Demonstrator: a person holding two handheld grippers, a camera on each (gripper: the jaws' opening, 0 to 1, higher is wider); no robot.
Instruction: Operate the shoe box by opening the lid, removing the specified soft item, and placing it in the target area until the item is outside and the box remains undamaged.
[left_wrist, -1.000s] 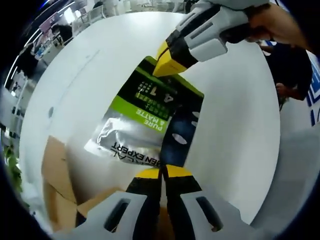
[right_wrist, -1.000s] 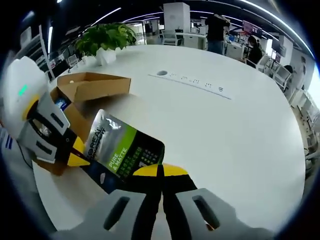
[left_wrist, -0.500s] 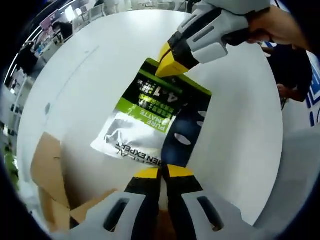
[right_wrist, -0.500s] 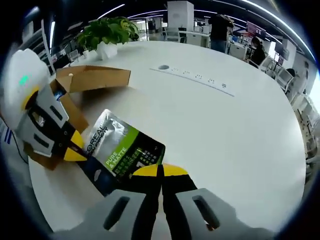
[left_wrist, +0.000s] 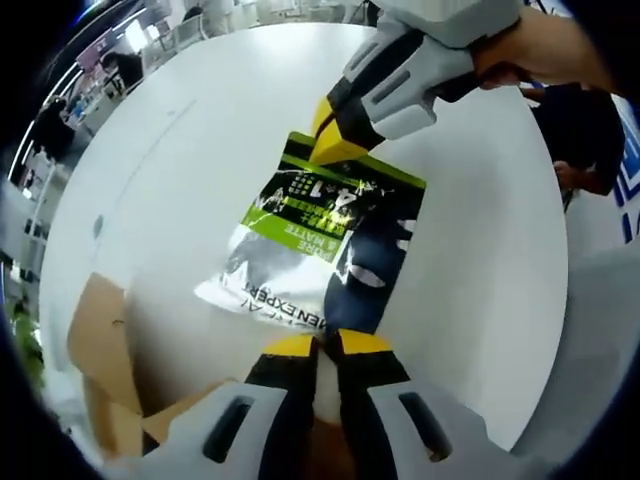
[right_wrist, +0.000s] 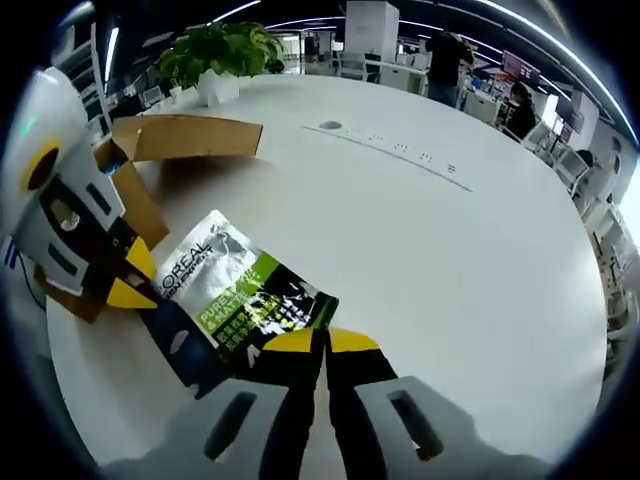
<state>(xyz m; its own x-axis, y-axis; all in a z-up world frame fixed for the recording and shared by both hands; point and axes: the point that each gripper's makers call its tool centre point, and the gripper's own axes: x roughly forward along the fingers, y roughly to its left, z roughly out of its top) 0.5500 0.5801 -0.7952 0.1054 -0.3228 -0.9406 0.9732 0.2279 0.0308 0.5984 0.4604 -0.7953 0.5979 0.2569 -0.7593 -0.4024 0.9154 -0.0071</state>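
Note:
A soft pouch (left_wrist: 315, 250) in silver, green and dark blue hangs flat between both grippers above the white table. My left gripper (left_wrist: 325, 345) is shut on its dark blue end. The right gripper (left_wrist: 335, 135), coming in from the top of the left gripper view, pinches the green end. In the right gripper view my right gripper (right_wrist: 322, 340) is shut on the pouch (right_wrist: 225, 300), and the left gripper (right_wrist: 125, 280) holds its other end at the left. The open cardboard shoe box (right_wrist: 175, 150) sits behind, at the left.
The round white table (right_wrist: 450, 250) spreads wide to the right. A potted plant (right_wrist: 215, 60) stands at its far edge behind the box. Box flaps (left_wrist: 100, 340) lie at the lower left of the left gripper view. People and desks fill the background.
The pouch, held by both grippers, has moved further from the box over the table and now lies flatter and lower.

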